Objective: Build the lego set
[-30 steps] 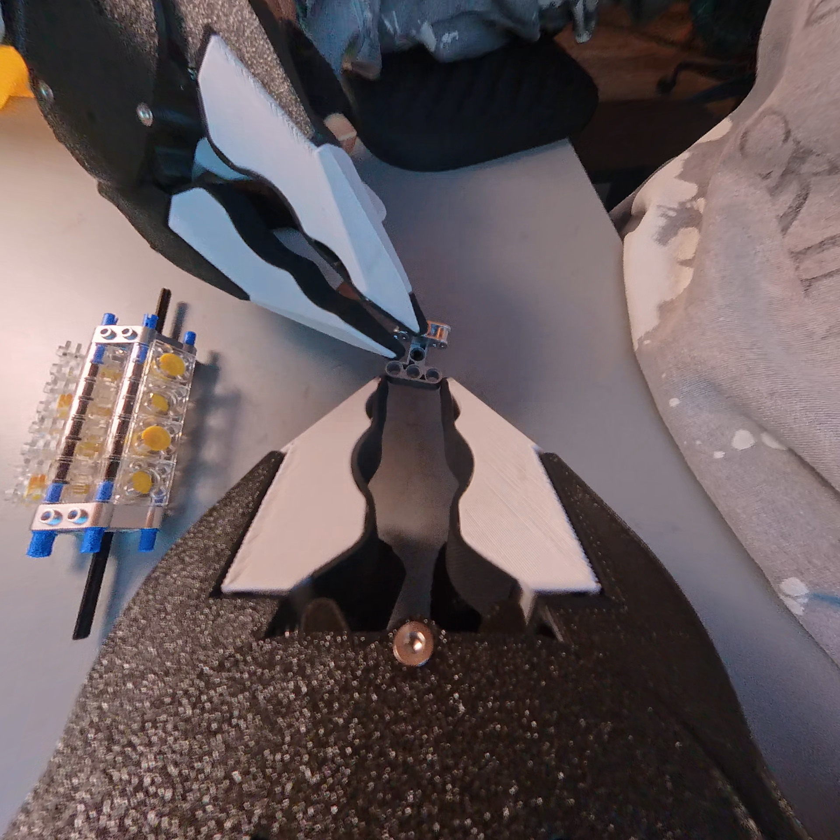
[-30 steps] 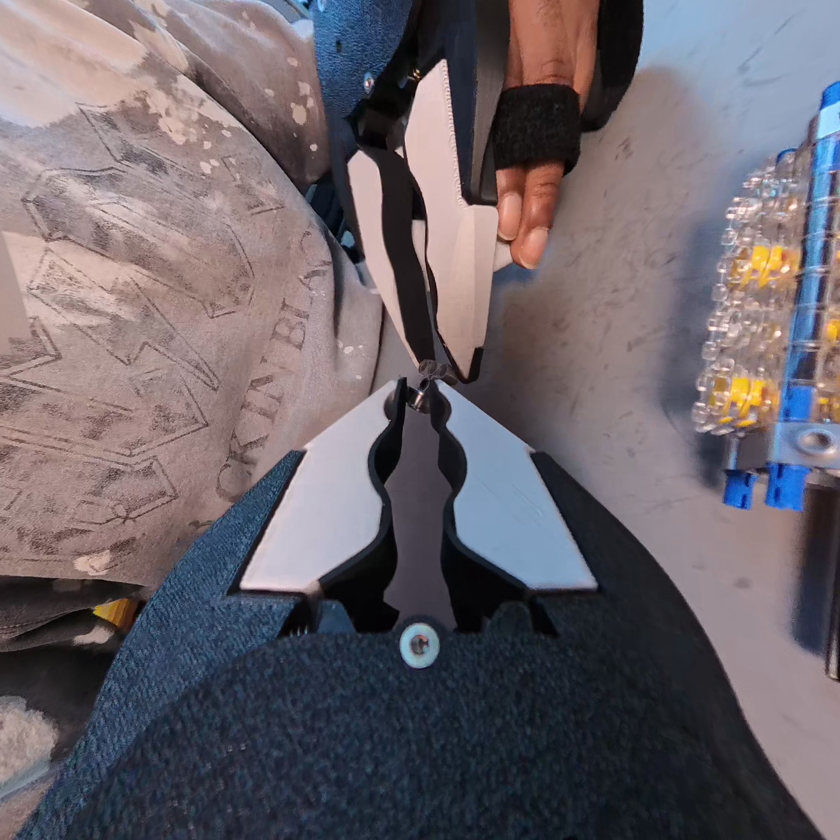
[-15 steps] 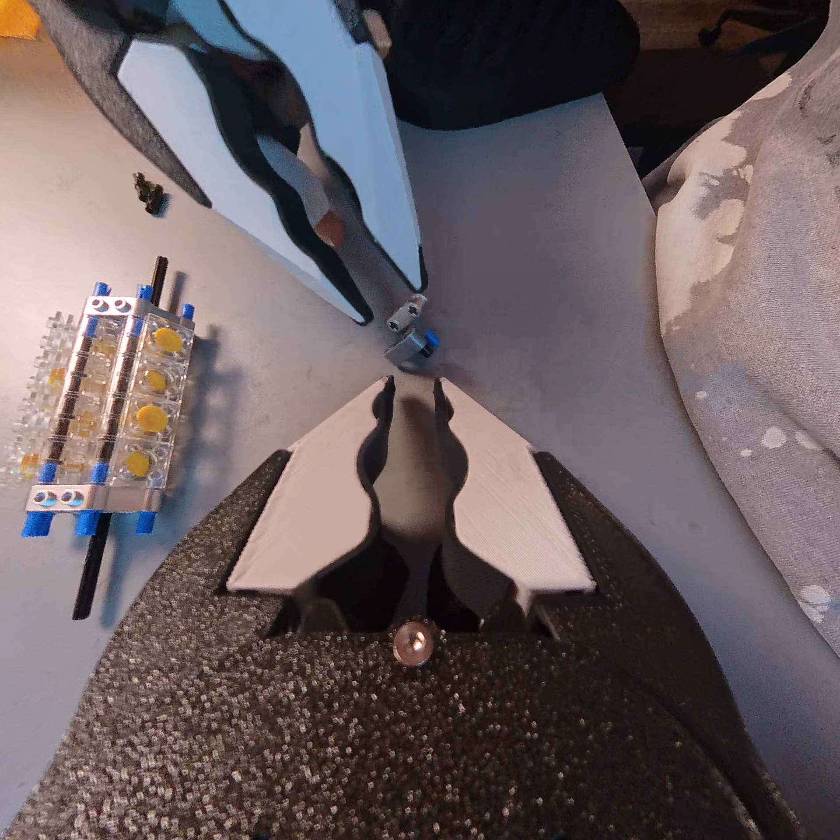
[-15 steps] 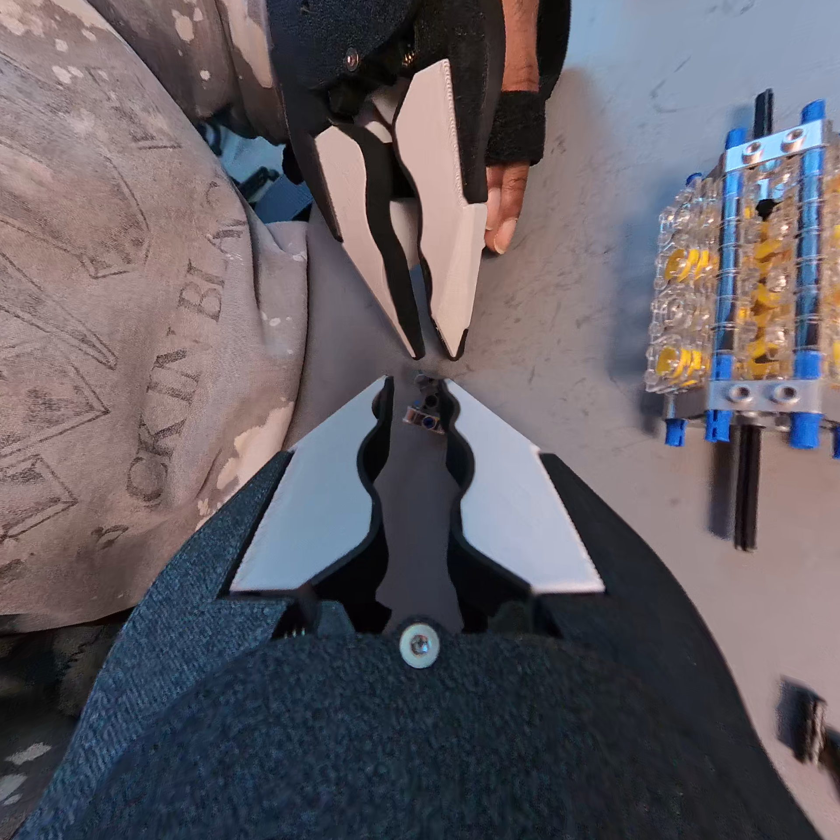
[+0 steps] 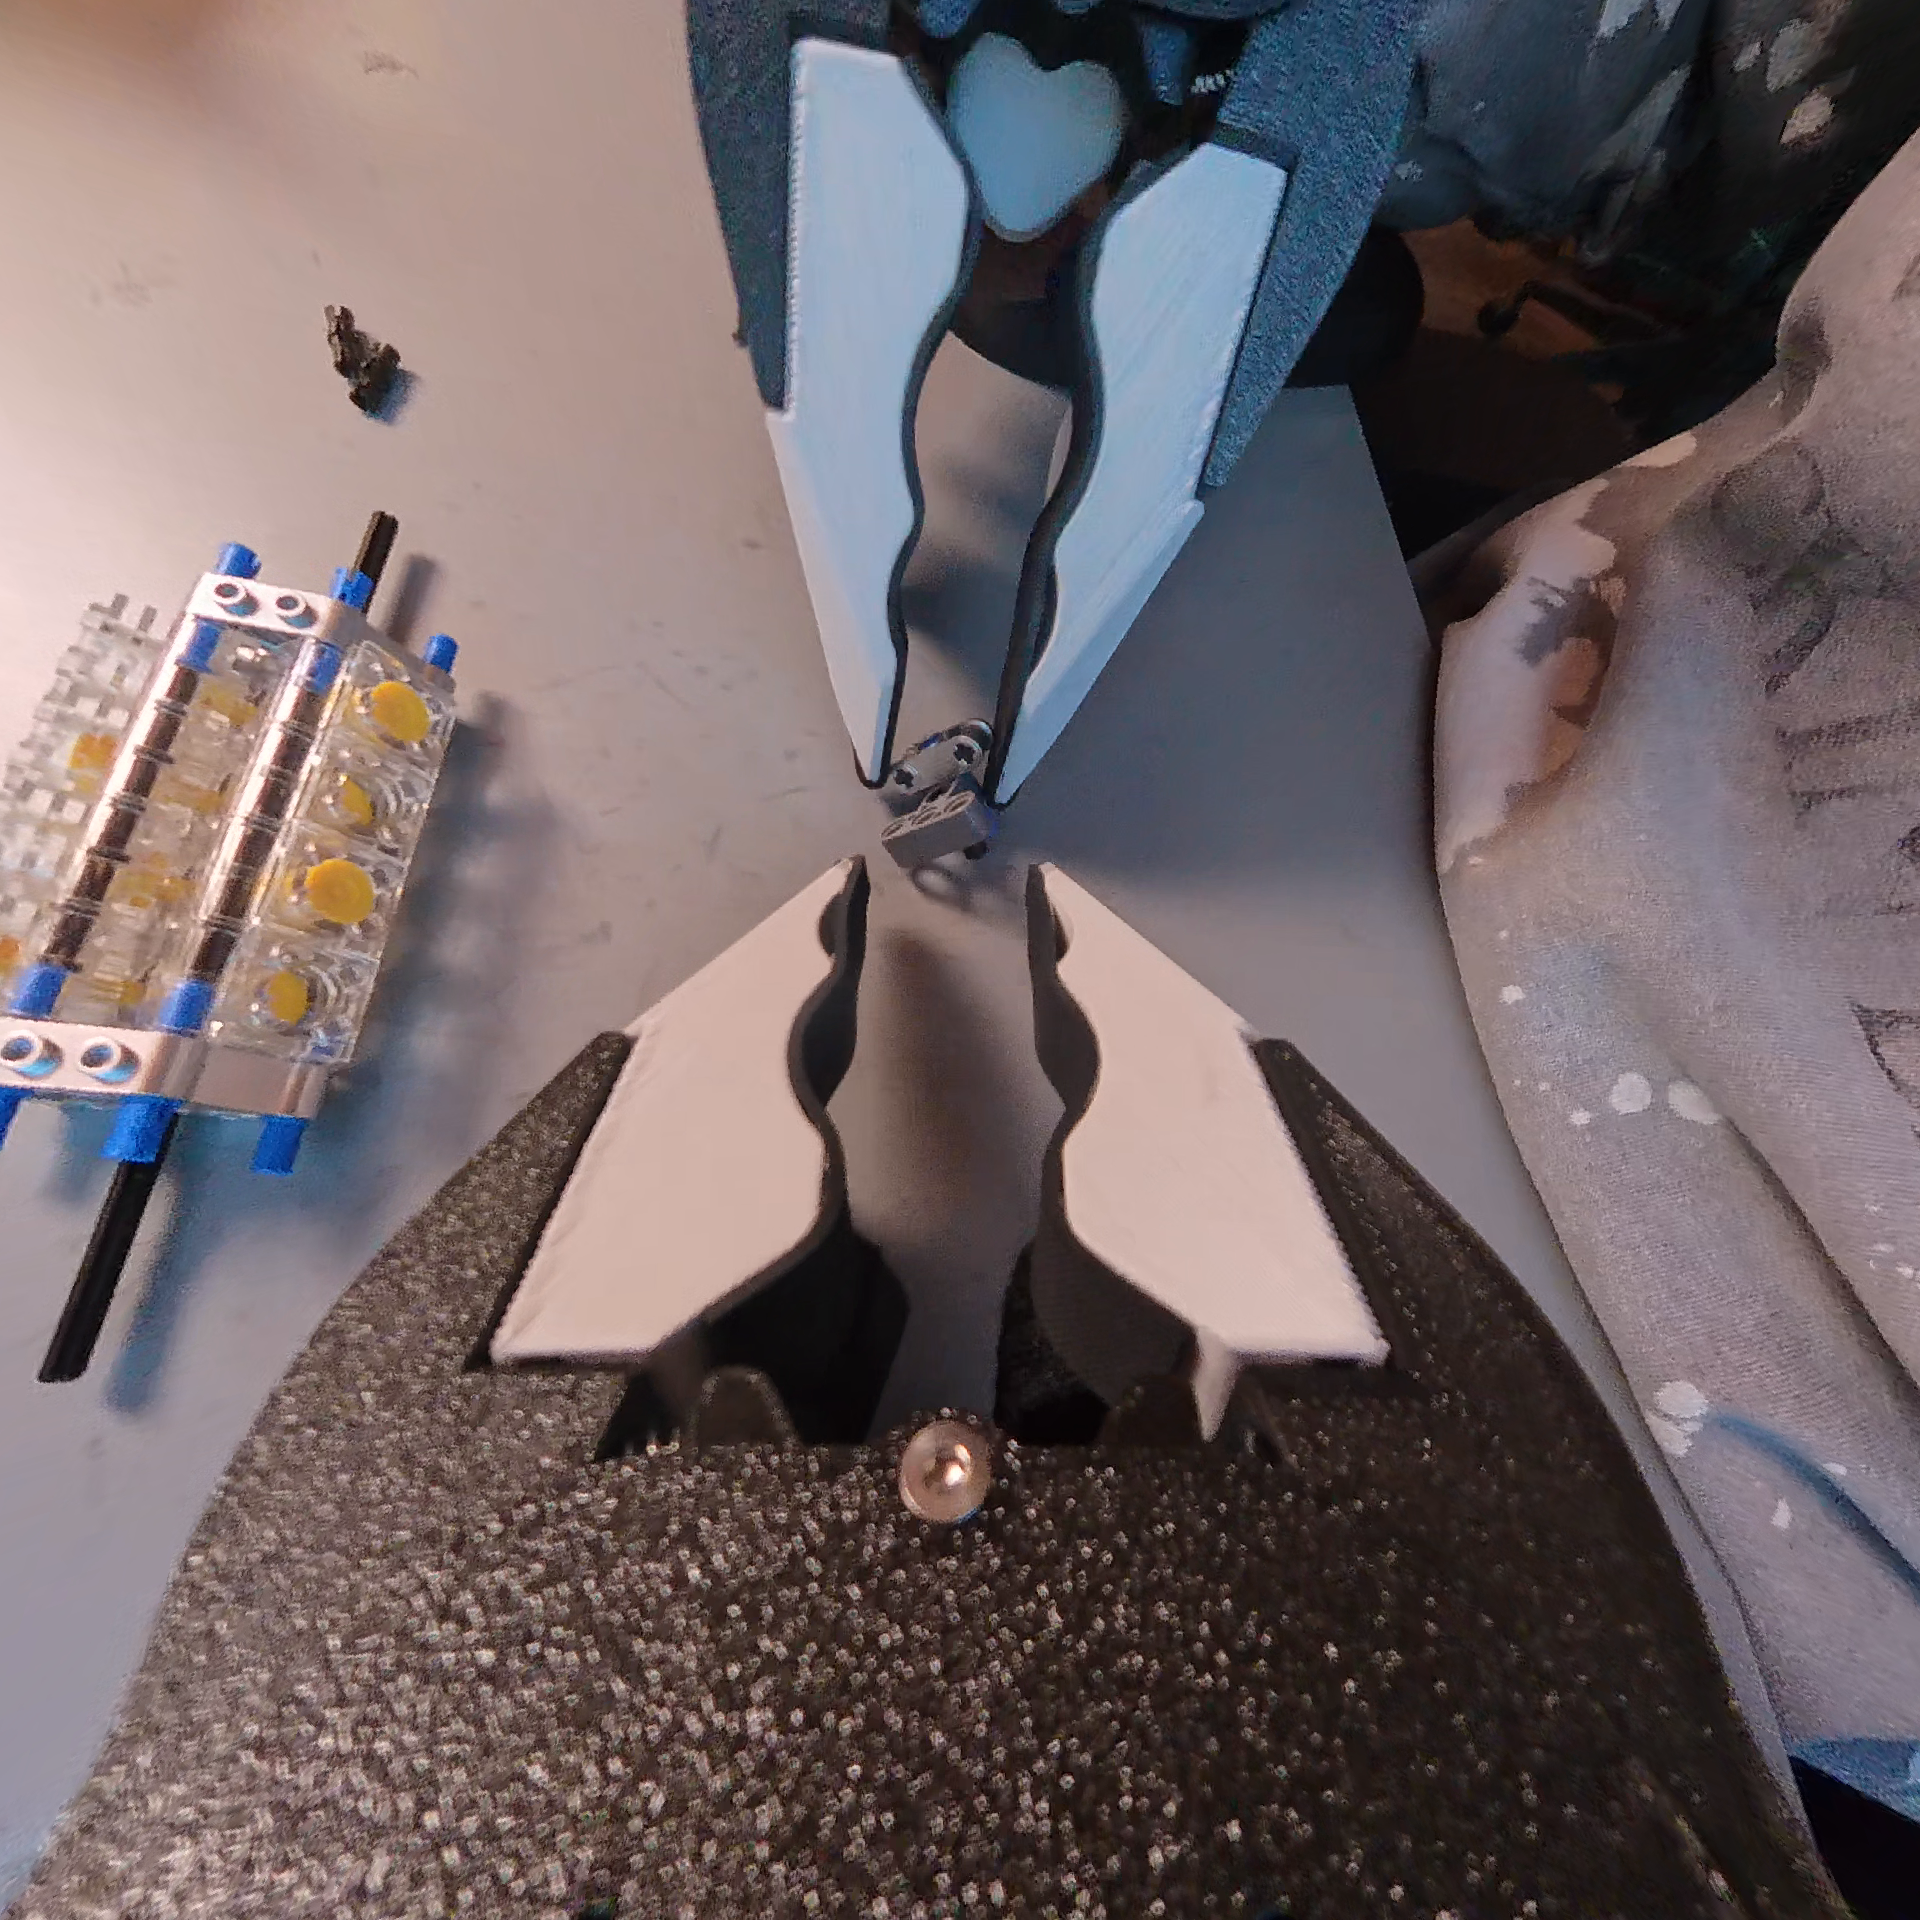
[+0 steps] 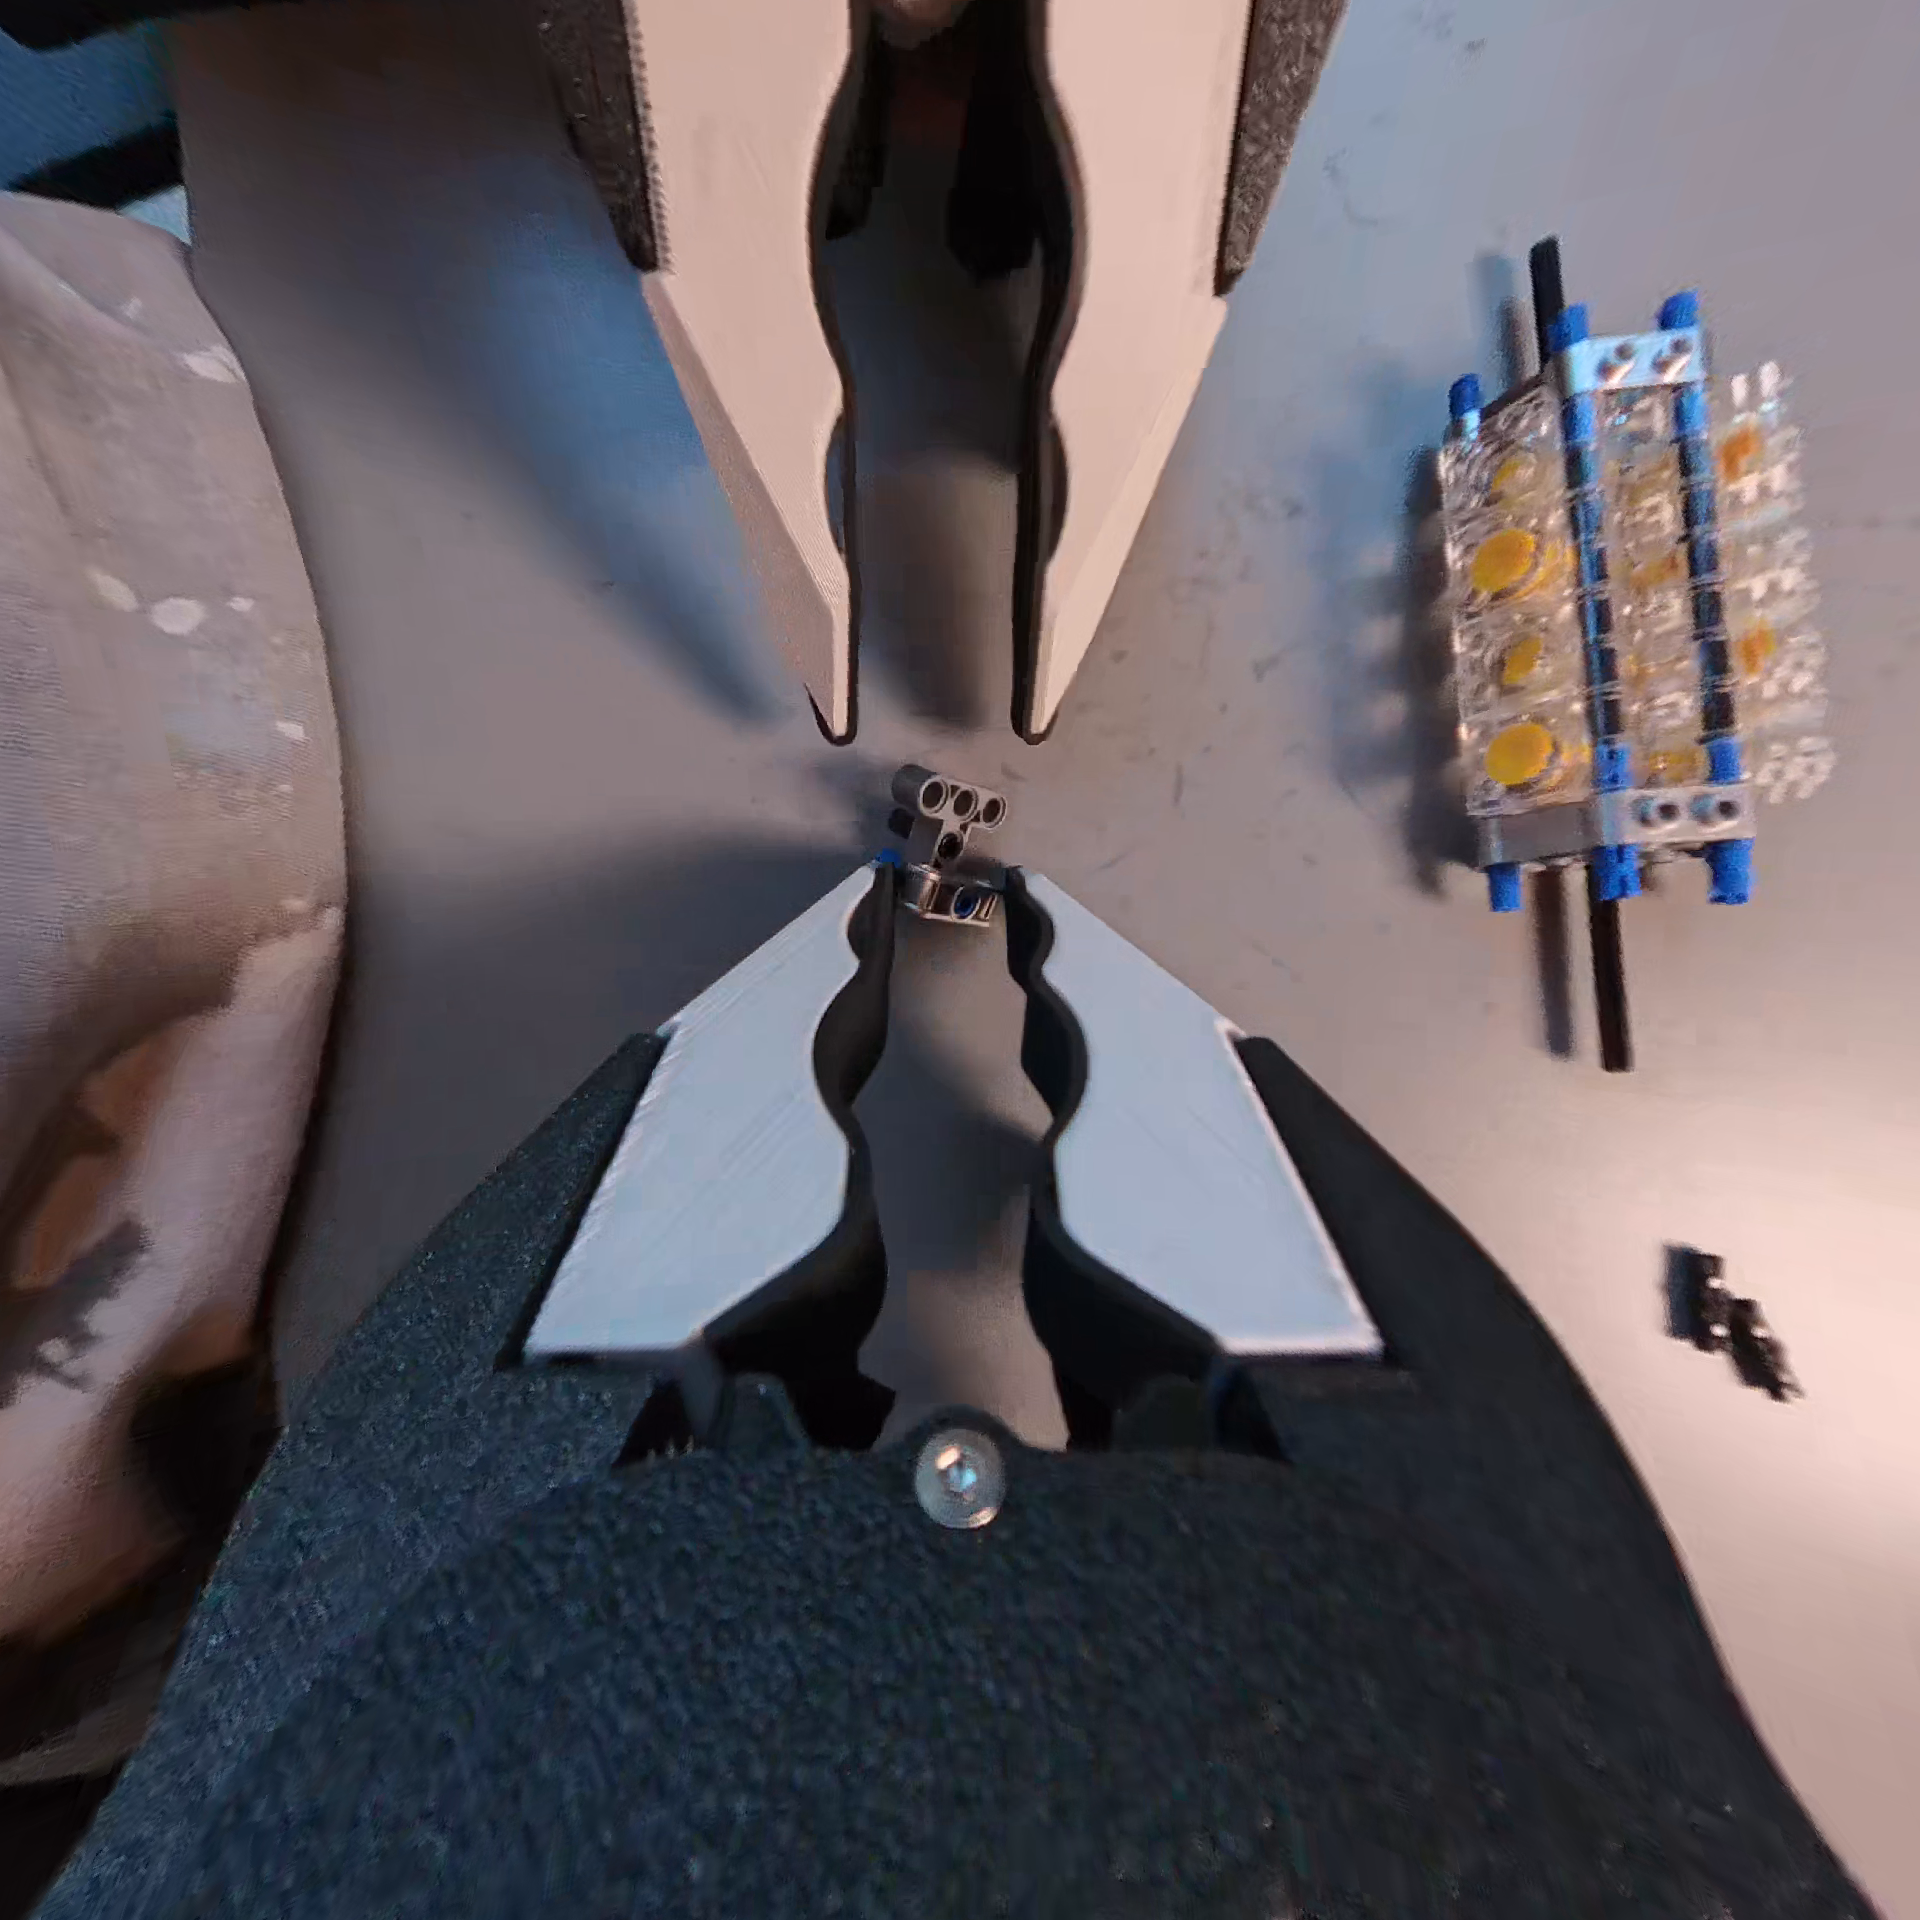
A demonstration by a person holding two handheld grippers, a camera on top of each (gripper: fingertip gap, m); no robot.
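Right gripper [image 6: 943, 883] pinches the small grey connector piece [image 6: 951, 831] (table-level); left gripper [image 5: 943, 868] hangs open, empty.

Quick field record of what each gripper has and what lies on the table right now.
left gripper: open, holds nothing, tips just short of the grey connector
right gripper: fingertips around the grey connector; grip uncertain
clear brick block: apart on the table, blue pins, yellow studs, black axle
dark small part: loose, far side
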